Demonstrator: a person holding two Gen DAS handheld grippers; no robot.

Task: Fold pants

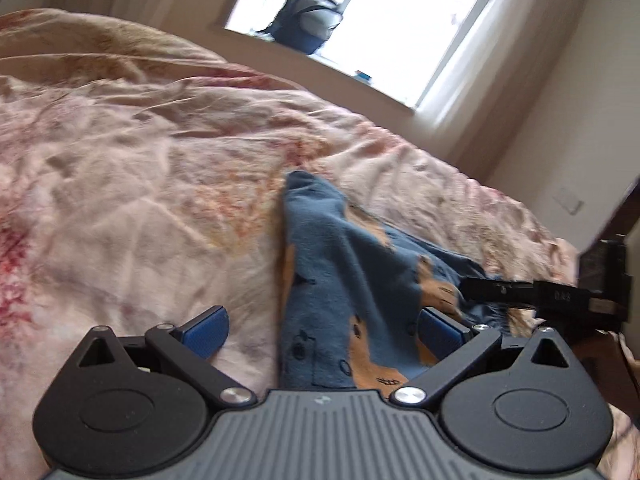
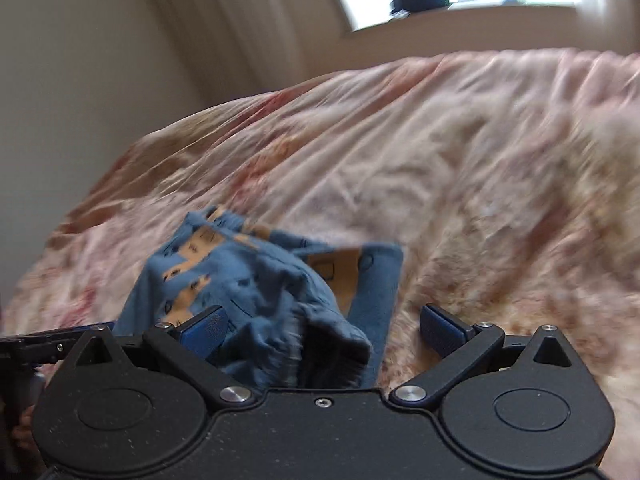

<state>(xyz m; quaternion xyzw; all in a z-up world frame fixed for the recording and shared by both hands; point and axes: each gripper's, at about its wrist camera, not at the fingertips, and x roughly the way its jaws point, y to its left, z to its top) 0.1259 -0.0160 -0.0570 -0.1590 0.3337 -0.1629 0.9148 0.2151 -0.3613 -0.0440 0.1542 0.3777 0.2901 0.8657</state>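
The near end of the pants (image 1: 320,300) runs under the left tongs' (image 1: 324,332) body in the left wrist view; its extent there is hidden. In the right wrist view the pants (image 2: 256,292) are motion-blurred, so the print and folds cannot be resolved, and their lower edge is hidden behind the right tongs (image 2: 324,332). The bed (image 2: 480,160) is smeared and cut by the right frame edge. The bag (image 1: 308,20) on the sill is backlit and blurred. The left tongs (image 2: 48,340) are cut off at the left edge.
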